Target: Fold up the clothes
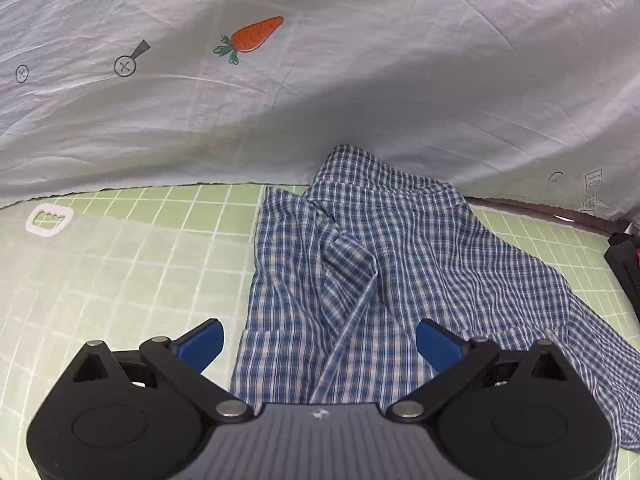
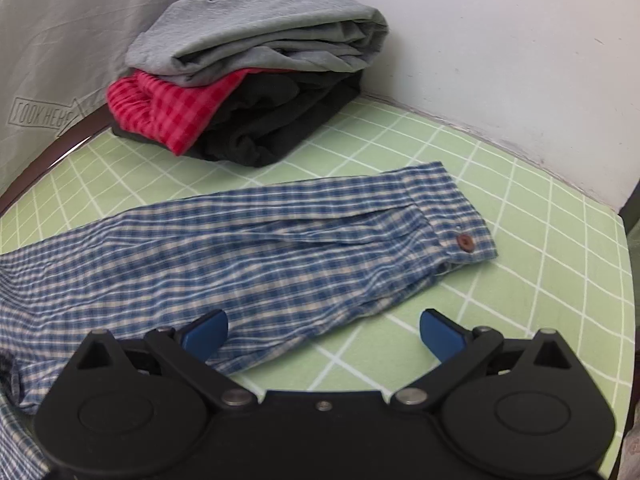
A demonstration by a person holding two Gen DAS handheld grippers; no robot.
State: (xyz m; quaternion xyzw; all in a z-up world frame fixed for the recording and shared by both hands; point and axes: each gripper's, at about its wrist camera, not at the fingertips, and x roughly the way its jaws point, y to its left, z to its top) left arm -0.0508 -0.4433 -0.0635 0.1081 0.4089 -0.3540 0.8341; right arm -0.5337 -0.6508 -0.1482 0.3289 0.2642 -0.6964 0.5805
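A blue and white checked shirt (image 1: 380, 264) lies rumpled on the green grid-patterned table (image 1: 120, 280). My left gripper (image 1: 319, 340) is open just above the shirt's near edge, holding nothing. In the right wrist view the shirt's sleeve (image 2: 260, 248) lies stretched flat to the right, its cuff with a brown button (image 2: 465, 241) at the far end. My right gripper (image 2: 323, 334) is open and empty over the sleeve's near edge, its left finger (image 2: 206, 334) above the cloth, the right finger (image 2: 442, 336) above bare table.
A pile of folded clothes (image 2: 256, 76), grey on top, red checked and black below, stands at the table's back by a white wall (image 2: 500, 60). A pale printed sheet with a carrot (image 1: 252, 38) hangs behind the table. A dark table rim (image 2: 60, 148) runs at the left.
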